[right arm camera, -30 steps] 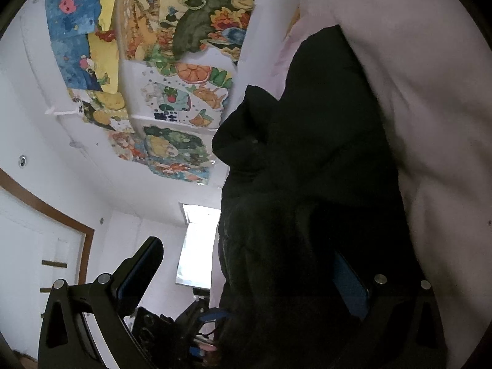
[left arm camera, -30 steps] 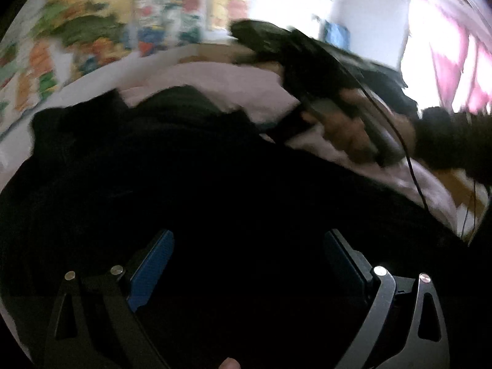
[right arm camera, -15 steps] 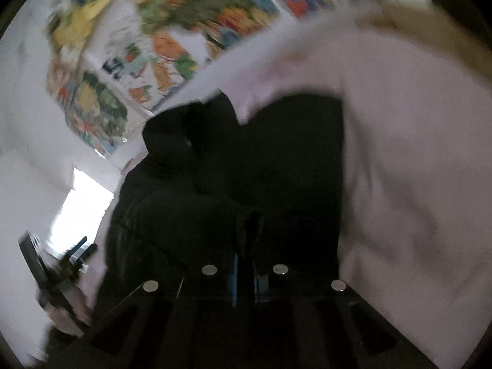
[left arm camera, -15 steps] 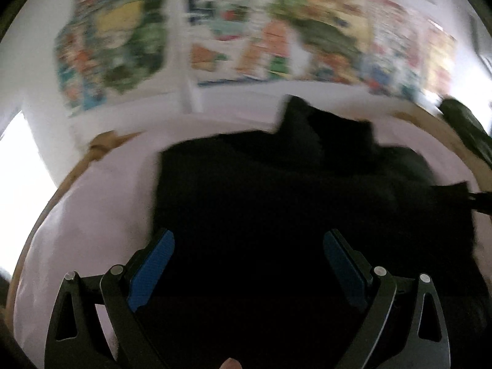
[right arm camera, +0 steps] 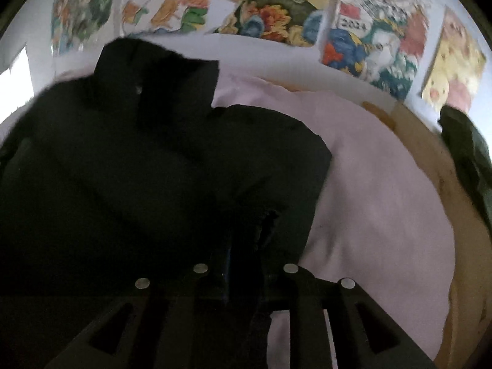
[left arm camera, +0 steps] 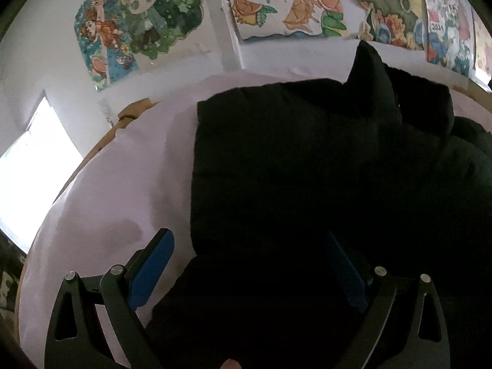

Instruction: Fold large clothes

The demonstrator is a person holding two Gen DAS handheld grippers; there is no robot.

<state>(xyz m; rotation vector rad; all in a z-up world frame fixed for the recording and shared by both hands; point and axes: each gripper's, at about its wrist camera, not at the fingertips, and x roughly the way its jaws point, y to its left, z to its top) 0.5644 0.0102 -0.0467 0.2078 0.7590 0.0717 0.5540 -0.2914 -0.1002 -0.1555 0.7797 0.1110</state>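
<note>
A large black padded jacket [left arm camera: 323,169] lies on a pale pink sheet [left arm camera: 117,203]; it also shows in the right wrist view [right arm camera: 138,160]. My left gripper [left arm camera: 246,264] is open, its blue pads [left arm camera: 150,264] spread over the jacket's near left edge, with fabric between the jaws. My right gripper [right arm camera: 246,246] is shut on a fold of the black jacket near its right edge. The jacket's collar [right arm camera: 144,70] sticks up at the far side.
The pink sheet [right arm camera: 384,200] covers a bed with a tan wooden rim [right arm camera: 461,246]. Colourful posters [left arm camera: 138,21] hang on the white wall behind. A dark green garment [right arm camera: 467,153] lies at the right. A bright window [left arm camera: 27,169] is at the left.
My right gripper closed on the jacket's edge and swung to face the wall. My left gripper stayed open and moved from the jacket's middle to its left edge.
</note>
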